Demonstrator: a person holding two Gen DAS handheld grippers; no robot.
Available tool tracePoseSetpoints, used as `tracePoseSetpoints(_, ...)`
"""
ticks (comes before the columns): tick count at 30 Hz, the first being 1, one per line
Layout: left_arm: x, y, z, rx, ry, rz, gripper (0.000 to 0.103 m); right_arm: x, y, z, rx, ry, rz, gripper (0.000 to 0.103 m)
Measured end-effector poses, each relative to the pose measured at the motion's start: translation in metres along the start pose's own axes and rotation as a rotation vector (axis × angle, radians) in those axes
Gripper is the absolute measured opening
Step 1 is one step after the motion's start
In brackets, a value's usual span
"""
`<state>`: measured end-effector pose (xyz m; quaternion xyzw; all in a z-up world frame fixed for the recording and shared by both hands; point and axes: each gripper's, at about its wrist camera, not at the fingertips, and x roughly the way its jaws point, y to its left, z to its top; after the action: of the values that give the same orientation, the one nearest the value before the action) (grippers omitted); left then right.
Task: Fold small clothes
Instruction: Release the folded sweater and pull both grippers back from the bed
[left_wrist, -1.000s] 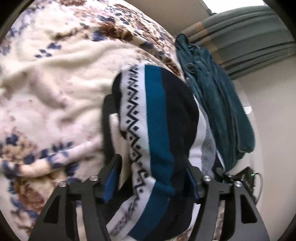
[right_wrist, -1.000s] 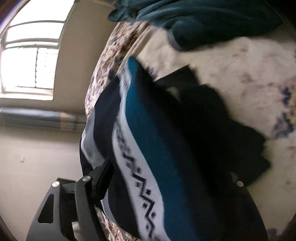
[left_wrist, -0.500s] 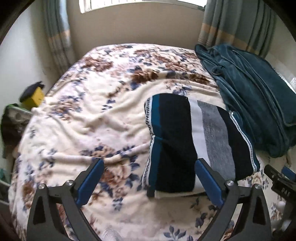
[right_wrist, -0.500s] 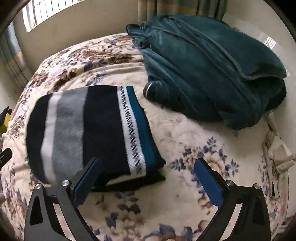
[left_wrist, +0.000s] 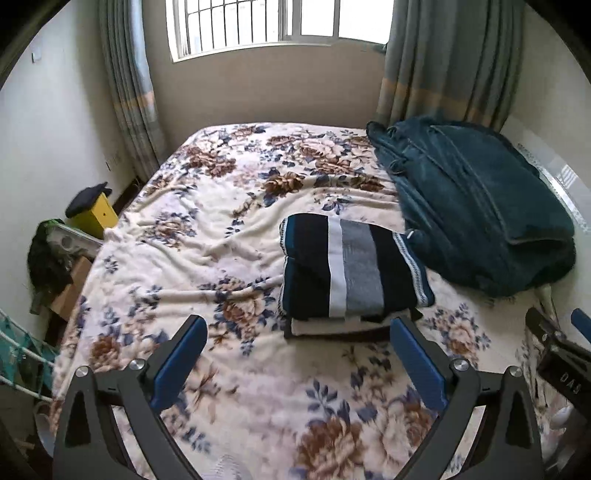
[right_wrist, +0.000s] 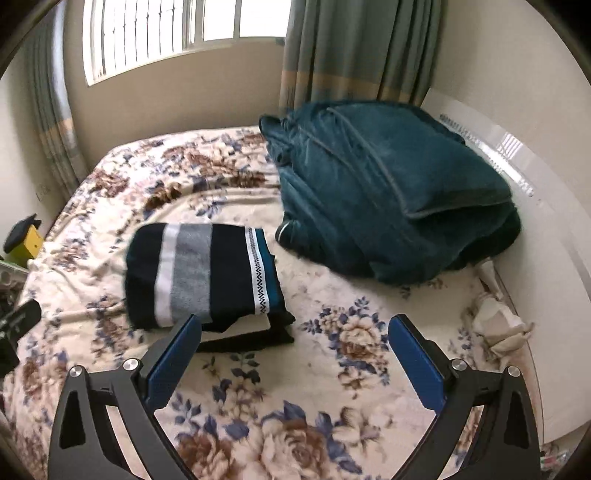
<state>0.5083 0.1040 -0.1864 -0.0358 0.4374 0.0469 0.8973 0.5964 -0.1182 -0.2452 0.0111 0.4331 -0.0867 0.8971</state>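
Observation:
A folded striped sweater (left_wrist: 351, 269) in navy, white, grey and teal lies flat on the floral bed cover (left_wrist: 221, 229), on top of other folded dark and white clothes. The same striped sweater (right_wrist: 207, 273) shows at the left of the right wrist view. My left gripper (left_wrist: 299, 332) hangs high above the bed, open and empty, with the stack beyond its fingertips. My right gripper (right_wrist: 295, 328) is also open and empty, above bare cover to the right of the stack. The right gripper's body (left_wrist: 561, 365) shows at the right edge of the left wrist view.
A bulky teal fleece blanket (right_wrist: 388, 195) is heaped at the bed's far right, against a white headboard (right_wrist: 535, 221). A yellow box with a dark cap (left_wrist: 94, 210) and clutter stand left of the bed. Curtains and a window fill the far wall.
Both grippers let go of the striped sweater, opened wide and rose far above the bed. The sweater now lies folded on the stack.

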Motion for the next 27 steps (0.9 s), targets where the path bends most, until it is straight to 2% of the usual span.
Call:
tracePoseSetpoints(3, -0.048, -0.002, -0.004, 0.012, -0.017, 0.009, 0.101, -0.056, -0.011, -0.001, 0.019, -0.016, 0.018, 0.103)
tracePoseSetpoints(10, -0.153, -0.007, -0.021, 0.021, -0.057, -0.029, 0.101, -0.187, -0.022, -0.012, -0.025, -0.101, 0.03, 0.103)
tracePoseSetpoints(14, -0.197, -0.012, -0.029, 0.036, -0.089, -0.035, 0.101, -0.255, -0.029, -0.025, -0.038, -0.152, 0.037, 0.103)
tracePoseSetpoints(21, -0.25, -0.02, -0.041, 0.069, -0.14, -0.043, 0.101, -0.335, -0.051, -0.042, -0.01, -0.192, 0.045, 0.103)
tracePoseSetpoints(27, -0.271, -0.02, -0.051, 0.052, -0.166, -0.024, 0.102, -0.366, -0.061, -0.053, -0.01, -0.198, 0.059, 0.103)
